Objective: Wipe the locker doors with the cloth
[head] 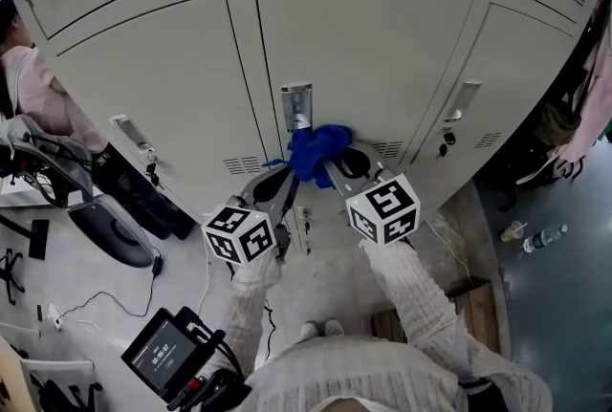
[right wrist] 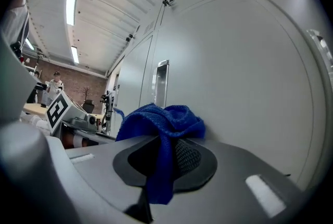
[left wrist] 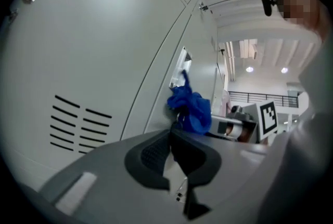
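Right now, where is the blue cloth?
In the head view the blue cloth is in the middle, pinched in the jaws of the right gripper. It is bunched against the locker door, just below its metal handle.

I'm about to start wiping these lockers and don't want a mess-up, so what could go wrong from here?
The blue cloth is pinched in the right gripper by one narrow fold, so dragging may pull it free. It sits just below the metal handle, where an upward stroke could snag. The left gripper, shut and empty, is close by; a leftward sweep might bump it.
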Demonstrator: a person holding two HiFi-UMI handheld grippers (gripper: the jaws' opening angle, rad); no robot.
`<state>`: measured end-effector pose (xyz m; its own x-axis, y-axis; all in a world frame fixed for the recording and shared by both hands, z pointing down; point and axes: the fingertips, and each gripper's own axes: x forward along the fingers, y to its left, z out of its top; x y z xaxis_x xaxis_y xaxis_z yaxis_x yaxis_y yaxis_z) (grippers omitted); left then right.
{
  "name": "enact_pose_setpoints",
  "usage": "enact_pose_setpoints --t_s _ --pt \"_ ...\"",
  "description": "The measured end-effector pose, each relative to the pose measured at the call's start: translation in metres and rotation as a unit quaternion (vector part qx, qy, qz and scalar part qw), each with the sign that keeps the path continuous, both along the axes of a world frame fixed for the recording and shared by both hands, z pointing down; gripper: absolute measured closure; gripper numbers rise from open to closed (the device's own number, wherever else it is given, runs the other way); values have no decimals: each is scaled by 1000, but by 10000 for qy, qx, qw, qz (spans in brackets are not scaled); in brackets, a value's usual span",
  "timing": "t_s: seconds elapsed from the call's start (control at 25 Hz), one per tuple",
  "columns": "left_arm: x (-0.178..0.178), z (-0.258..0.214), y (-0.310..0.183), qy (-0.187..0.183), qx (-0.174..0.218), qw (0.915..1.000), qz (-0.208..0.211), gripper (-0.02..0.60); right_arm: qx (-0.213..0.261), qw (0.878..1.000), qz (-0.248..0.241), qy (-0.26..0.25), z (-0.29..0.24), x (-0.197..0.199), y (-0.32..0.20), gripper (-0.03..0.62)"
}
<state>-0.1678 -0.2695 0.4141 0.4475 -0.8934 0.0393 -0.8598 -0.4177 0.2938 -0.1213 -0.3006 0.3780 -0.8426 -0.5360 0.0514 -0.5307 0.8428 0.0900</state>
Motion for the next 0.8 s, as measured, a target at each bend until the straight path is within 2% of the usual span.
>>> enact_pose_setpoints --t_s 0.16,0.48,0.8 --pt "10 18 -1 -365 -149 9992 103 575 -270 9996 72 91 23 5 -2 542" --pt "21 45 -2 -491 -377 9979 167 575 -687 9961 43 550 72 6 -5 542" --pt "26 59 -6 -494 -581 9969 204 575 -862 9928 28 831 86 1 -5 542"
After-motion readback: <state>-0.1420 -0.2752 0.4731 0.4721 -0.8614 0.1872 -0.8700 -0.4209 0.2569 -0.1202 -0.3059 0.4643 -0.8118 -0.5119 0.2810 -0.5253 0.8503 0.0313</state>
